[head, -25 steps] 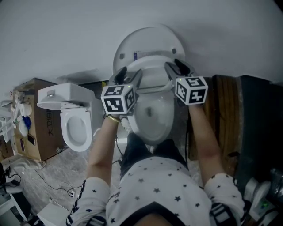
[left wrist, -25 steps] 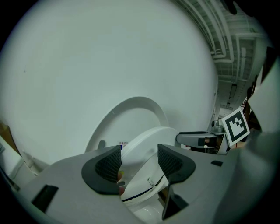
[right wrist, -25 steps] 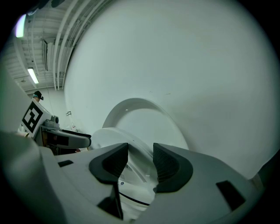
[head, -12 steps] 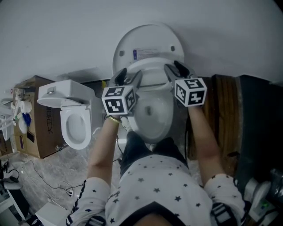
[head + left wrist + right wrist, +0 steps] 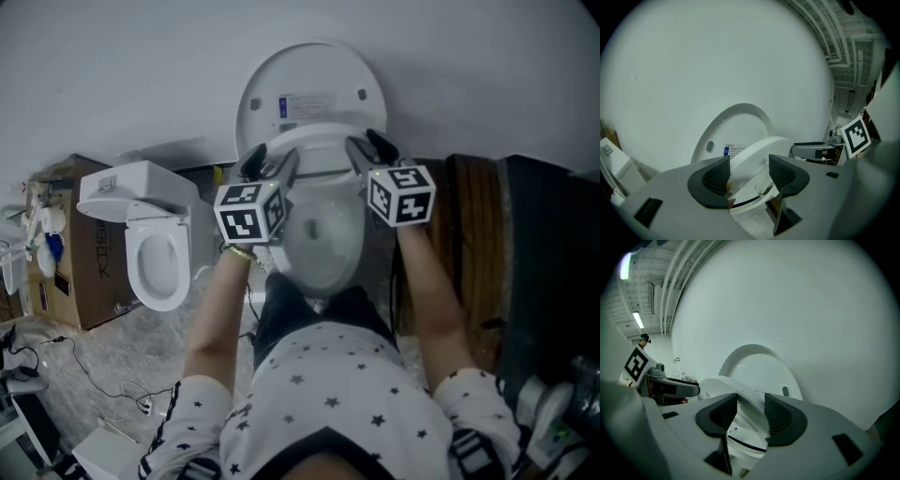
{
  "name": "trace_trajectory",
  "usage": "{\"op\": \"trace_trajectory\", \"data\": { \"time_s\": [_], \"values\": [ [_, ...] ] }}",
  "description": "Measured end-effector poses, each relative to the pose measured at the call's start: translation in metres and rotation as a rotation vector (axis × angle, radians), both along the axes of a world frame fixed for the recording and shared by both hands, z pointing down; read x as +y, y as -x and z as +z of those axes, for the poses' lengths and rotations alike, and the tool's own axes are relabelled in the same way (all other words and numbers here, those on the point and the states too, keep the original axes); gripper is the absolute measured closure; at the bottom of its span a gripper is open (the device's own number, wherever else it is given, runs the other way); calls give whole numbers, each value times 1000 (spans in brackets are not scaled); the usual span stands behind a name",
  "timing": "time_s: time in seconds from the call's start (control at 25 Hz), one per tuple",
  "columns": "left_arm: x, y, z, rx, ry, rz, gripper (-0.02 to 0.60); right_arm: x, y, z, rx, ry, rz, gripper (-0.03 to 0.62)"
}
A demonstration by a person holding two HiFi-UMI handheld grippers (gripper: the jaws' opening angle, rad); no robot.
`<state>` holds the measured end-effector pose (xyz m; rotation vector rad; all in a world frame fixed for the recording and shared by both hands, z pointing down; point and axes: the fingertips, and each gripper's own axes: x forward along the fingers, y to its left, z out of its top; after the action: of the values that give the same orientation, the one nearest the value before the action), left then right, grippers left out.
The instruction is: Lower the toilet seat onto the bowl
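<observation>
Left gripper (image 5: 272,161) and right gripper (image 5: 367,149) each clamp a side of the tilted toilet seat (image 5: 314,140) above the bowl (image 5: 323,242).

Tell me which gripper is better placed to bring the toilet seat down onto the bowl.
Right, only slightly. The right gripper has the rim of the toilet seat filling the gap between its jaws; the left gripper holds the other side, less squarely. Probably both should lower together.

You see a brown cardboard box (image 5: 89,272). A plain grey wall (image 5: 112,75) rises behind the box, a spare white toilet (image 5: 155,253) stands just beside it, and thin wires (image 5: 122,398) lie on the floor (image 5: 155,342) near it.
</observation>
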<state>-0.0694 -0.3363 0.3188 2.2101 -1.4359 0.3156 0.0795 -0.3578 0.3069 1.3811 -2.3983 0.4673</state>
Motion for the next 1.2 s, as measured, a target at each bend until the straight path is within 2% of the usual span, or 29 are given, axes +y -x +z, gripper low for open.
{"op": "trace_trajectory", "data": {
  "time_s": [1.2],
  "values": [
    [67,-9,9,12,9,-30,318,71,-8,10,19,1,-19,418]
  ]
}}
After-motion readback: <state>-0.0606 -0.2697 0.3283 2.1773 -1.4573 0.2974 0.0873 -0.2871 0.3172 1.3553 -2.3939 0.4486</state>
